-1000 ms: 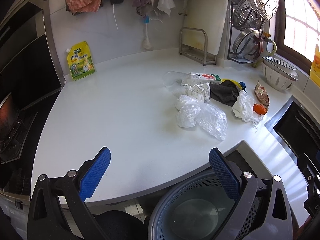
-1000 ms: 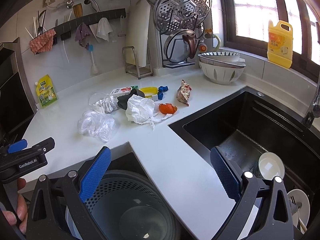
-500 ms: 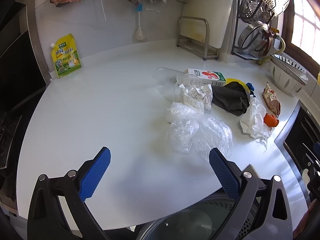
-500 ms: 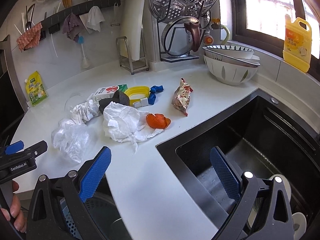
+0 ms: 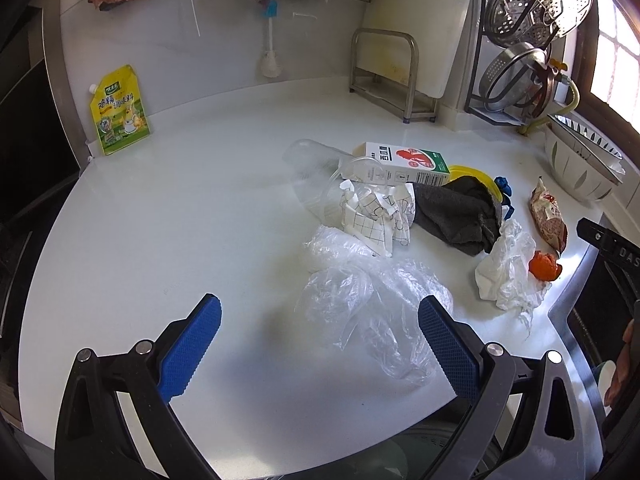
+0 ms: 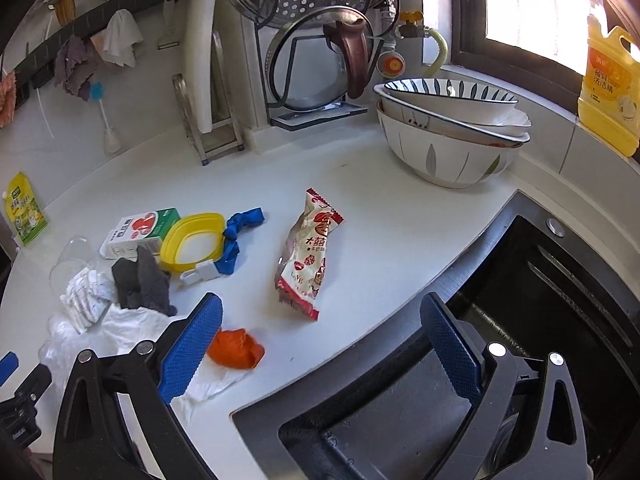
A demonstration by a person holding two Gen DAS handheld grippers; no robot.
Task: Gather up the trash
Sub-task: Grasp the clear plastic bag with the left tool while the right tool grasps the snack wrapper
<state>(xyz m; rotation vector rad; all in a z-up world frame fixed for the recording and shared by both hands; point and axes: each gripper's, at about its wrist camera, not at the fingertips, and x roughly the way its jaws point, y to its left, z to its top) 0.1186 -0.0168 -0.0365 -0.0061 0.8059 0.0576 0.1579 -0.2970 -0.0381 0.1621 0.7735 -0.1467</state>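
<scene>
Trash lies on the white counter: a clear plastic bag, crumpled checked paper, a milk carton, a dark cloth, a white crumpled bag, an orange scrap and a red snack wrapper. My left gripper is open and empty, hovering just before the clear bag. My right gripper is open and empty over the counter edge by the sink, its left finger beside the orange scrap.
A black sink lies at the right. Stacked bowls, a dish rack, a yellow lid, a blue strap and a yellow pouch stand around. The bin rim shows below the counter edge.
Both grippers have moved forward over the counter toward the trash. The bin has slid almost out of view below. Both stay open.
</scene>
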